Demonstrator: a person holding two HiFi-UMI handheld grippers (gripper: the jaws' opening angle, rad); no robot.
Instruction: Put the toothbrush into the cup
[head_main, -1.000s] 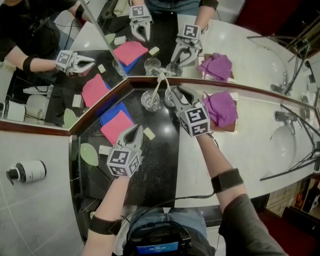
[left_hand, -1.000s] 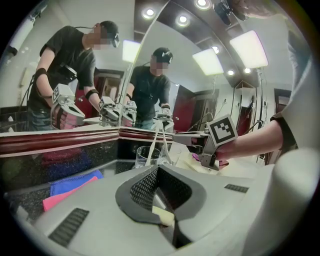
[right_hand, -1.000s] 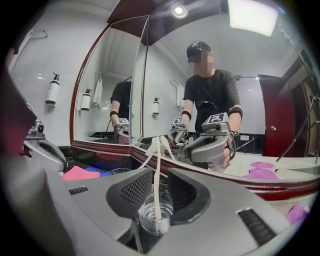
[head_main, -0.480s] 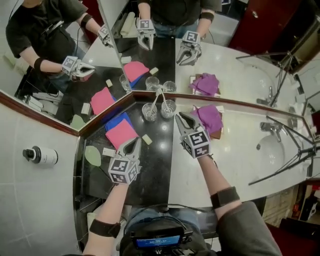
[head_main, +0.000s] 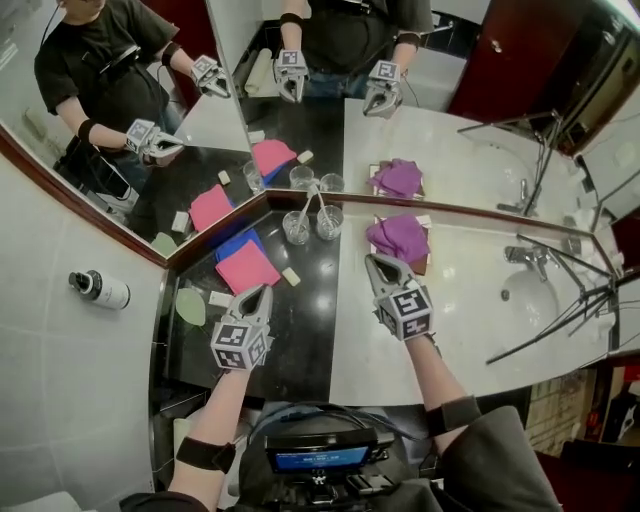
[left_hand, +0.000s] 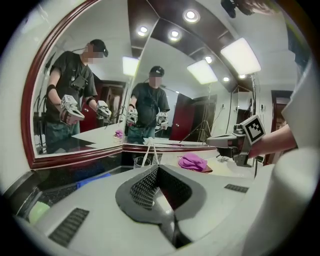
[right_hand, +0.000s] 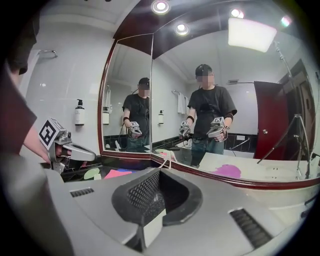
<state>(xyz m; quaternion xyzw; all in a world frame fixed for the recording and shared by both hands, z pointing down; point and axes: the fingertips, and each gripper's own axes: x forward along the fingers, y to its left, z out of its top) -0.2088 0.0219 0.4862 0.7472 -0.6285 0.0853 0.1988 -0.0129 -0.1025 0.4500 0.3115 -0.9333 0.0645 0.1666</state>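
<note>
Two clear glass cups, a left cup (head_main: 297, 229) and a right cup (head_main: 329, 222), stand on the black counter against the mirror. A white toothbrush (head_main: 307, 206) leans in the left cup, and a second one (head_main: 323, 203) leans in the right; their tops meet. In the left gripper view the brushes (left_hand: 149, 151) form a narrow peak. My right gripper (head_main: 378, 262) hangs over the white counter, well short of the cups. Its jaws have just been closing, with nothing between them. My left gripper (head_main: 262, 292) is shut and empty, over the black counter near the pink cloth.
A purple cloth (head_main: 400, 238) lies on a brown tray right of the cups. A pink cloth (head_main: 246, 266) over a blue one, a small soap bar (head_main: 291, 277) and a green leaf dish (head_main: 190, 308) lie on the left. A basin (head_main: 530, 290) with tap is far right.
Both grippers have drawn back from the cups toward me and risen. The right gripper has left the right cup and closed its jaws. The left stays shut.
</note>
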